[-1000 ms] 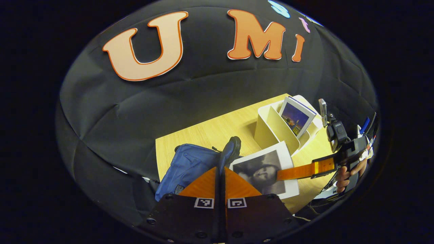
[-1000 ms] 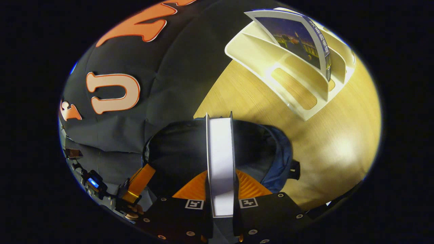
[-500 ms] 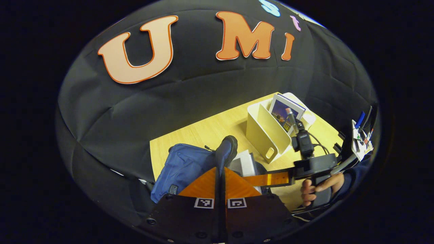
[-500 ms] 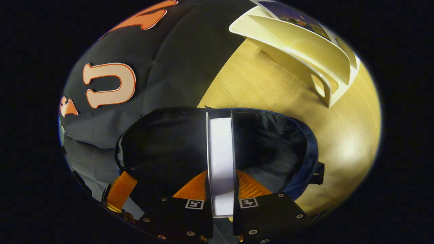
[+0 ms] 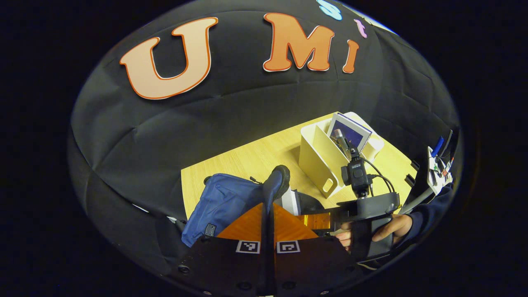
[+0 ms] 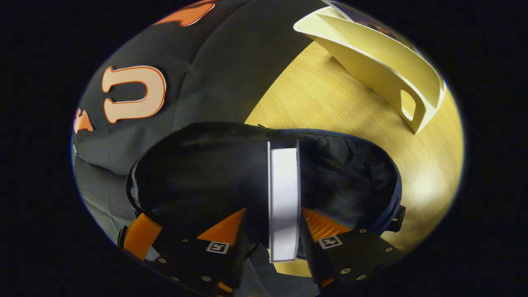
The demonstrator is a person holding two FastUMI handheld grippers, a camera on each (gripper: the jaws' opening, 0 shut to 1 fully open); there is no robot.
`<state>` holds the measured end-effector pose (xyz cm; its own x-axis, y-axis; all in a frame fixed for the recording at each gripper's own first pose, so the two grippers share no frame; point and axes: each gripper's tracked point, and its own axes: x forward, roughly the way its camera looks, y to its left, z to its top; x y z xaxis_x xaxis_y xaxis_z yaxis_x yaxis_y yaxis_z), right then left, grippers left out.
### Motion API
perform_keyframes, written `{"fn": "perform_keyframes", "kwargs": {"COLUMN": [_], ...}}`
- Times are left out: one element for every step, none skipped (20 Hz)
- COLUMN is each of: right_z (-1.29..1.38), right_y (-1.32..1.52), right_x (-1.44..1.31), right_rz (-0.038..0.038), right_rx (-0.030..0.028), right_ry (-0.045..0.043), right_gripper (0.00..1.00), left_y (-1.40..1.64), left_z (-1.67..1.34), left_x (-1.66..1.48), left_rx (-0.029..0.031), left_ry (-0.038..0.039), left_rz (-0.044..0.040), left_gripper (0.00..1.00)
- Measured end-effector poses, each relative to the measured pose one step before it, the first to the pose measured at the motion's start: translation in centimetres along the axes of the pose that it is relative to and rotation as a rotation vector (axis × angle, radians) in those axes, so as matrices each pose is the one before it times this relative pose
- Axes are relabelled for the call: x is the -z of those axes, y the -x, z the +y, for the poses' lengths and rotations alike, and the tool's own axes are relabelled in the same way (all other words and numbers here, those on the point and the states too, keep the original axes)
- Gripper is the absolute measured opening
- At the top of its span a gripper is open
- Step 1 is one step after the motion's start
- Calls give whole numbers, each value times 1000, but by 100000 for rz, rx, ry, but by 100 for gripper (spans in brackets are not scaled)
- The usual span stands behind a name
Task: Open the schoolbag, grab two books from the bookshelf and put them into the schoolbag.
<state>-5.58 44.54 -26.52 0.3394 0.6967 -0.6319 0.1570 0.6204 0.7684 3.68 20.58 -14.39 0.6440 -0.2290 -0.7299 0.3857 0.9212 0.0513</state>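
Right gripper view, nearest first: I see my right gripper (image 6: 270,225) with its jaws spread wide, a gap showing between the left finger and the white book (image 6: 284,202); whether the right finger touches the book I cannot tell. The book stands edge-on, its lower part inside the open mouth of the blue schoolbag (image 6: 371,181), whose dark lining surrounds it. Beyond the bag lies the pale wood worktop (image 6: 330,99), and farther off the cream bookshelf (image 6: 383,74) with a cut-out handle in its end wall.

Left gripper view, nearest first: my left gripper (image 5: 268,214) has its jaws pinched together on the raised rim of the schoolbag (image 5: 225,202), holding the opening up. Just right of it the right gripper (image 5: 317,220), held by a hand (image 5: 392,229), reaches into the bag, where the book's (image 5: 293,201) white edge shows. Behind, on the worktop (image 5: 247,159), the bookshelf (image 5: 319,159) holds a second book (image 5: 352,133) with a dark blue cover, leaning in a far compartment
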Motion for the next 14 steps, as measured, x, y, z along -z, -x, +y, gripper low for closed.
{"fn": "perform_keyframes", "kwargs": {"right_z": [-118,-552,52,129,210,213,419,-31,-205,5,-234,-257,54,145], "right_y": [448,592,439,275,308,676,137,-80,317,354,490,583,798,1139], "right_x": [-243,-46,29,-288,-190,-212,-164,11,-80,-509,-602,-638,-727,-843], "right_rz": [-150,708,916,-26,288,-571,461,218,709,-1389,-1814,-1926,-1295,-1632], "right_rx": [-61,3021,33,1,-898,-683,-1218,-17,785,-579,1344,1046,589,201], "right_ry": [1022,-208,-829,-742,718,425,613,238,92,185,930,1685,2132,2677], "right_gripper": [73,86,91,95,95,95,95,95,95,95,95,95,95,95], "left_y": [-122,17,-127,-74,-161,166,-42,-47,-131,-1,-87,-16,-113,235], "left_z": [-16,-73,-64,-17,-1,119,11,-38,53,114,-151,-50,170,28], "left_x": [4,56,-28,-76,-91,125,-24,72,200,66,42,19,62,-22], "left_rx": [68,143,77,-124,-311,-115,52,-153,-177,40,592,-61,-320,48], "left_ry": [-51,162,-145,-283,-98,70,231,202,221,387,482,30,89,-30], "left_rz": [83,193,16,66,-29,-40,31,66,1102,-77,-443,208,-189,222], "left_gripper": [1,0,0,1,1,1,1,1,1,1,1,1,0,1]}}
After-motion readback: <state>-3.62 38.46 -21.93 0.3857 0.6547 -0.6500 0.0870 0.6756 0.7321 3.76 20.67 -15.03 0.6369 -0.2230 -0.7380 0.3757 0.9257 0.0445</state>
